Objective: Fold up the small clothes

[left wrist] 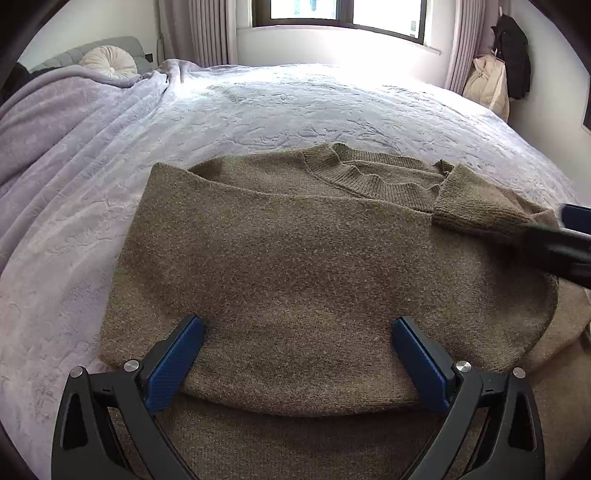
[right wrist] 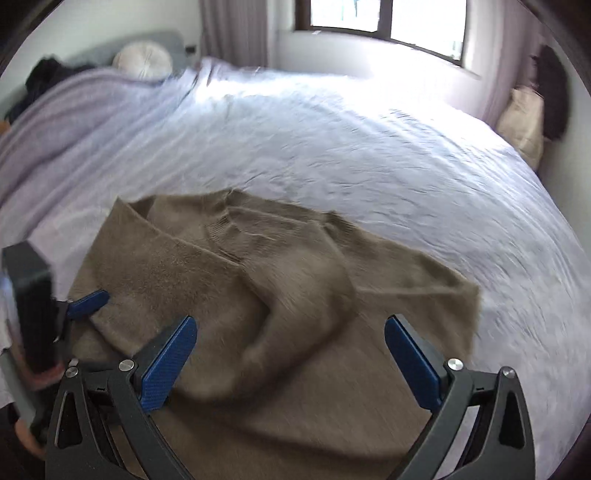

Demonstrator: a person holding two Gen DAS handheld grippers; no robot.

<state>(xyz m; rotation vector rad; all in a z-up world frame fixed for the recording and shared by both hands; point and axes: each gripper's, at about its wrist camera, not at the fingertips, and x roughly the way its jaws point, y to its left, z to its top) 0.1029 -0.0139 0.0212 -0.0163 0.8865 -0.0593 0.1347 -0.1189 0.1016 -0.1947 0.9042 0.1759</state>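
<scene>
A brown knit sweater lies on the bed, its left side folded in over the body and one sleeve cuff lying across the right part near the neckline. My left gripper is open and empty, its blue pads spread wide just above the sweater's folded body. My right gripper is open and empty above the sweater's right sleeve; that view is blurred. The right gripper also shows at the right edge of the left wrist view, and the left gripper shows at the left of the right wrist view.
The sweater rests on a pale lilac bedspread. A rumpled blanket and a round cushion lie at the far left. A window is behind the bed. Bags and a dark coat hang at the far right.
</scene>
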